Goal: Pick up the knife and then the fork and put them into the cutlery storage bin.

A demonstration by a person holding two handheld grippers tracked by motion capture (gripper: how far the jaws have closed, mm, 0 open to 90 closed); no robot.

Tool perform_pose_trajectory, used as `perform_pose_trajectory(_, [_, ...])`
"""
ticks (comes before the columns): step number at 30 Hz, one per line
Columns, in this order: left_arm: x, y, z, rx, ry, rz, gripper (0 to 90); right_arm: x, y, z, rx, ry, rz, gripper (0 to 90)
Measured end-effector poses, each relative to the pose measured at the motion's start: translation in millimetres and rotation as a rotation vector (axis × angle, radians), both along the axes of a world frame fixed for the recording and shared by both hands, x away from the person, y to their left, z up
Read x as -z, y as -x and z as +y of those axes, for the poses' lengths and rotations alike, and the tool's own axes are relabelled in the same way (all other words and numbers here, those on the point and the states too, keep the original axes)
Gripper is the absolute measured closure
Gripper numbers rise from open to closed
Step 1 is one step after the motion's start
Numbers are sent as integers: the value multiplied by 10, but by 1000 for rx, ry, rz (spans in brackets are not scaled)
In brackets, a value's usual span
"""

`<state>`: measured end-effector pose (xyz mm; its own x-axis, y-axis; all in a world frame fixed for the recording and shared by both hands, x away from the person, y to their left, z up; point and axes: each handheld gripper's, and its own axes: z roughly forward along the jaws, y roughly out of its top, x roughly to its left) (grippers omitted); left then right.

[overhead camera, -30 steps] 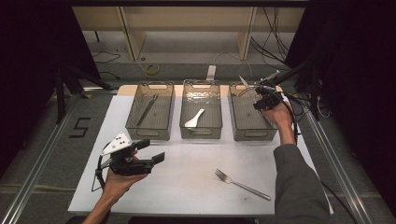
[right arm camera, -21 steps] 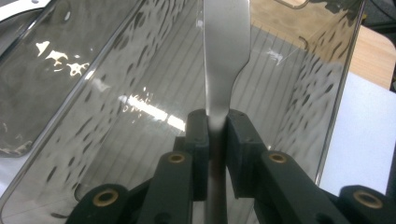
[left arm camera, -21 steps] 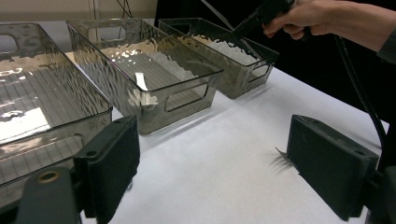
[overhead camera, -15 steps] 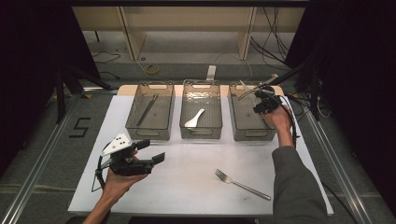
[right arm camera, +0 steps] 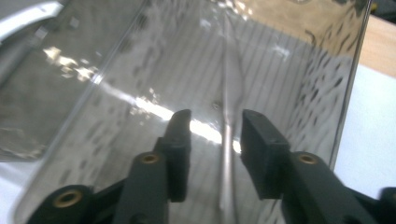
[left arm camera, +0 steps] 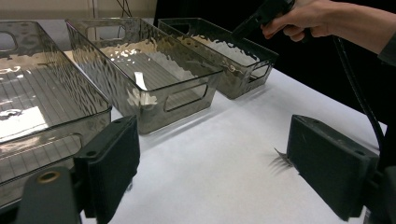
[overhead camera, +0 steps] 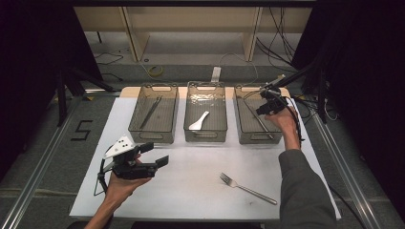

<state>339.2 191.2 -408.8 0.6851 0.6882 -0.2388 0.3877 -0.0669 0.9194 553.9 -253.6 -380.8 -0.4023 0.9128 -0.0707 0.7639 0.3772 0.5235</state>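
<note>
- White table (overhead camera: 191,191) w/ three smoky clear bins in a row along far edge.
- Right gripper (overhead camera: 265,106) over the right bin (overhead camera: 248,139); jaws have just been opening, now partly apart. A knife (right arm camera: 229,140) lies between them on the bin floor, pads not pressing it = released.
- Left gripper (overhead camera: 154,155) hovers above near-left of table, jaws wide apart, nothing in them.
- Middle bin (overhead camera: 205,136): white spoon (overhead camera: 198,121). Left bin (overhead camera: 154,136): one slim utensil.
- Fork (overhead camera: 247,188) on table, near right.

Black "5" on floor (overhead camera: 82,130), left of table.
</note>
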Motion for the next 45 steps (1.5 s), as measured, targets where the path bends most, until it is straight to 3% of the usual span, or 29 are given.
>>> perform_pose_trajectory(3, [2, -1, -4, 1, 0, 3, 168, -44, 56, 31, -27, -16, 2, 539])
perform_pose_trajectory(11, [-2, 2, -16, 9, -6, 1, 168, -180, 309, 154, -131, -50, -11, 442])
perform_pose_trajectory(19, [-10, 13, -11, 4, 7, 0, 167, -295, 769, 328, -258, -112, -45, 368])
perform_pose_trajectory(22, [-4, 4, -14, 11, -5, -1, 167, -278, 947, 373, -309, -109, -41, 354])
perform_pose_trajectory(30, [-9, 6, -13, 10, 0, -3, 167, -245, 1291, 437, -361, -143, -66, 340])
perform_pose_trajectory(41, [-11, 6, -19, 16, -9, -7, 167, -110, 1521, 556, -411, -116, -53, 315])
perform_pose_trajectory(45, [-13, 9, -19, 15, -8, -7, 167, -114, 1588, 597, -426, -127, -47, 308])
